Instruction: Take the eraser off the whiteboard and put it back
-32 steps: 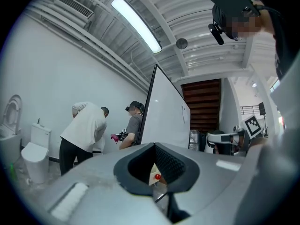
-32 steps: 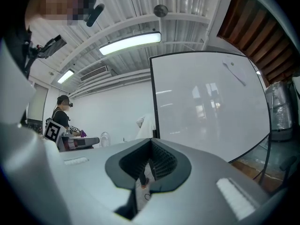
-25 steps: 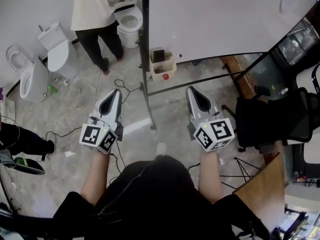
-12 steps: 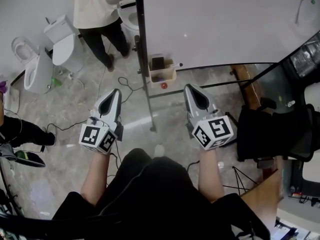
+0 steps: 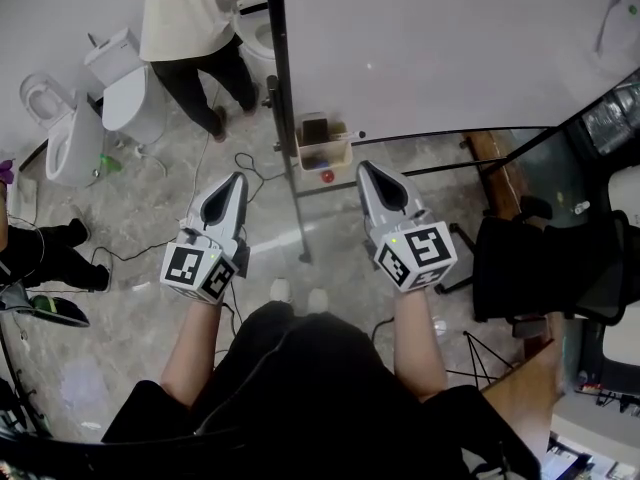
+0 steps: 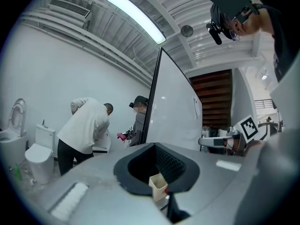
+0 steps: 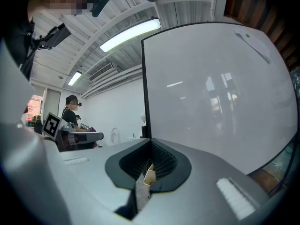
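Standing upright, it seems, in the beige box point(image 5: 328, 154) on the lower edge of the whiteboard point(image 5: 450, 48), the dark eraser point(image 5: 316, 128) is found ahead of the jaws, nearer to the right gripper point(image 5: 366, 169) than the left gripper point(image 5: 237, 180). Both pairs of jaws are closed fully and nothing is held.

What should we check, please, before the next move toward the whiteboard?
1. Right gripper empty, jaws together: ok.
2. Left gripper empty, jaws together: ok.
3. Whiteboard directly ahead of both grippers: ok.
4. Eraser identified: cannot tell; a dark block lies in the beige tray, a pale item sits on the board.
5. Jaws opened for grasping: not ok.
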